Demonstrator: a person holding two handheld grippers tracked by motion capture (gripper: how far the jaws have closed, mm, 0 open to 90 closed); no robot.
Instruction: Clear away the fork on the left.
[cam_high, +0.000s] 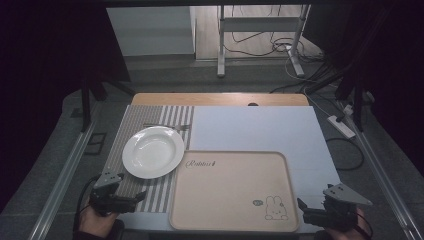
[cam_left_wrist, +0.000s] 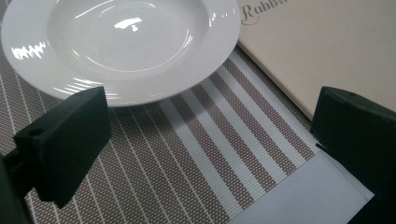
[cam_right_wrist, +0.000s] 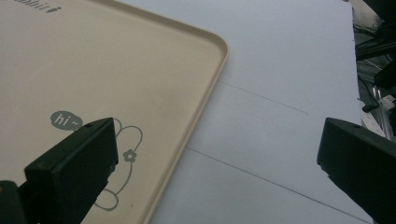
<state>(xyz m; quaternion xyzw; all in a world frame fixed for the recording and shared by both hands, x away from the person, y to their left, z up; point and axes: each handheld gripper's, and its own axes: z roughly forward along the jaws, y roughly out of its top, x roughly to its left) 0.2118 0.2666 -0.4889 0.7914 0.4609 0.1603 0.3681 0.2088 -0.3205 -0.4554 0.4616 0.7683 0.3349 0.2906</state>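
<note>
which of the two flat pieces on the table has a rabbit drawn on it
The beige tray, the rectangular one near the table's front edge. Its near right corner carries a rabbit outline with a "hi" bubble; the round white plate on the striped placemat is plain.

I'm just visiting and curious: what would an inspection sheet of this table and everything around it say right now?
Surface: table with a wooden far edge, mostly covered by a pale blue-white sheet and, at the left, a striped placemat.
Job's things: white plate, empty, on the placemat; beige tray with a rabbit drawing, empty, beside it on the sheet.
Clutter: a fork lies just behind the plate.
Grippers: left gripper open, over the placemat near the plate; right gripper open, at the tray's near right corner; both hold nothing.
Cables: loose cables on the floor beyond the table; a power strip at the right.
Surroundings: dim room, metal stand legs behind.
</note>
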